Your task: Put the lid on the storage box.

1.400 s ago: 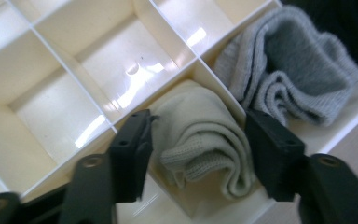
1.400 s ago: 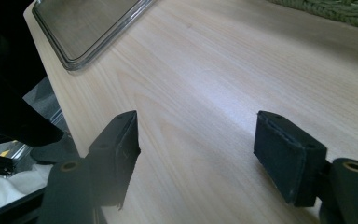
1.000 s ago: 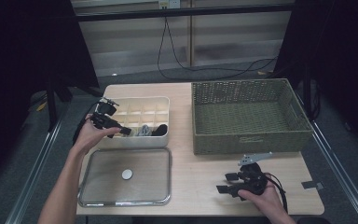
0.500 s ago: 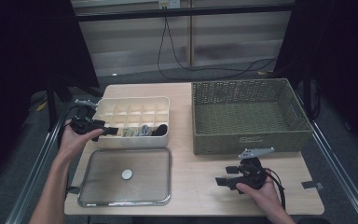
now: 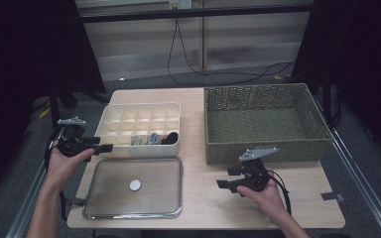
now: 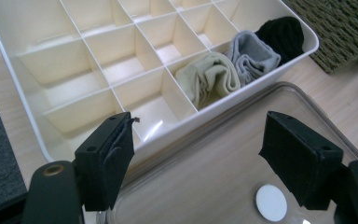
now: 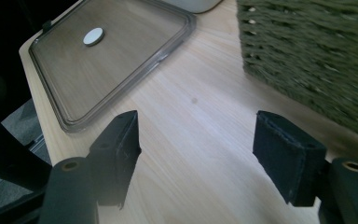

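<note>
I hold my left gripper (image 5: 104, 147) beside the box (image 5: 110, 113), jaws spread; right gripper (image 5: 223, 184) low over the table (image 5: 203, 208), jaws spread.

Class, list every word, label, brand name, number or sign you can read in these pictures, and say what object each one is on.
None: no readable text on the cream divider box, the rolled socks, the clear lid, the wicker basket or the table.
The lid's white round disc is blank.
A small yellowish label on the dark rail at the back is too small to read.
</note>
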Demonstrator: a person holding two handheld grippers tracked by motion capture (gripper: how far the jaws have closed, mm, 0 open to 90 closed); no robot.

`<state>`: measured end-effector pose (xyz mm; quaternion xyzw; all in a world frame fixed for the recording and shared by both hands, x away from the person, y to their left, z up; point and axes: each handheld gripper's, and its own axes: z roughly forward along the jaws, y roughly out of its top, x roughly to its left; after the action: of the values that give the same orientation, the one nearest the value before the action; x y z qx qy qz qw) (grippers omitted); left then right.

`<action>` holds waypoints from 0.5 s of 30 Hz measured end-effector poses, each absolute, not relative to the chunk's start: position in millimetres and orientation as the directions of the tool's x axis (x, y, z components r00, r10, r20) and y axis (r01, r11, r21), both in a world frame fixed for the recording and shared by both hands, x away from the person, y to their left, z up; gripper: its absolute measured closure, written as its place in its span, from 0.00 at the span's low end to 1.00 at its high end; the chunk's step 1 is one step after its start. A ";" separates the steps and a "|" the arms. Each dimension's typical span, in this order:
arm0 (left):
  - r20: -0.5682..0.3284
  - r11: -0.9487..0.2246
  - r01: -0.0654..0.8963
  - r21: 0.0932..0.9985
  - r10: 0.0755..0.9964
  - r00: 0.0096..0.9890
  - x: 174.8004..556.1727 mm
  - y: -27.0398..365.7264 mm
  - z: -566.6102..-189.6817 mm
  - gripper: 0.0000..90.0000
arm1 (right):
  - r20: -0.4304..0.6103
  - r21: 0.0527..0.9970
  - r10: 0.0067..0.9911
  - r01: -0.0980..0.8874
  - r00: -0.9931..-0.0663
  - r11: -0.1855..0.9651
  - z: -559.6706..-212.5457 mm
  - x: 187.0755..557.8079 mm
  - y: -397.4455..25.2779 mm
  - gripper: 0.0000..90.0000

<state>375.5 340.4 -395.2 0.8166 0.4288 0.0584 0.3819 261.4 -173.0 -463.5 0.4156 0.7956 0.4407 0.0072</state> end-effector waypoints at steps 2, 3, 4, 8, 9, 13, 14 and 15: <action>-0.233 -0.330 0.654 0.681 0.748 0.621 369.2 343.1 -398.2 0.30 | 0.353 0.705 0.662 0.653 -0.661 0.276 -463.8 265.0 -167.7 0.38; -0.247 -0.322 0.658 0.681 0.744 0.620 365.3 344.8 -400.5 0.31 | 0.352 0.704 0.659 0.652 -0.664 0.281 -463.7 266.5 -165.7 0.38; -0.249 -0.318 0.657 0.683 0.745 0.619 363.0 345.8 -402.1 0.31 | 0.351 0.705 0.655 0.649 -0.669 0.286 -463.2 268.6 -162.2 0.39; -0.270 -0.292 0.666 0.686 0.748 0.606 351.7 352.5 -411.7 0.32 | 0.363 0.711 0.636 0.644 -0.681 0.283 -461.6 275.4 -151.0 0.40; -0.274 -0.291 0.670 0.683 0.748 0.604 348.3 355.1 -414.3 0.32 | 0.365 0.711 0.634 0.644 -0.681 0.283 -461.1 276.5 -148.6 0.40; -0.282 -0.265 0.683 0.681 0.765 0.578 335.8 363.7 -421.9 0.32 | 0.365 0.716 0.621 0.636 -0.694 0.289 -458.3 281.8 -135.5 0.42; -0.280 -0.267 0.684 0.678 0.767 0.577 333.5 365.5 -423.2 0.32 | 0.368 0.715 0.619 0.637 -0.694 0.289 -457.6 282.6 -132.6 0.43; -0.283 -0.267 0.688 0.675 0.767 0.576 329.9 368.2 -425.7 0.32 | 0.367 0.717 0.616 0.634 -0.697 0.290 -457.5 283.4 -130.6 0.44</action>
<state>329.9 368.2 -425.7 0.7944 0.4579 0.0502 0.3958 283.4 -130.6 -457.5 0.3890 0.8031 0.4512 -0.0103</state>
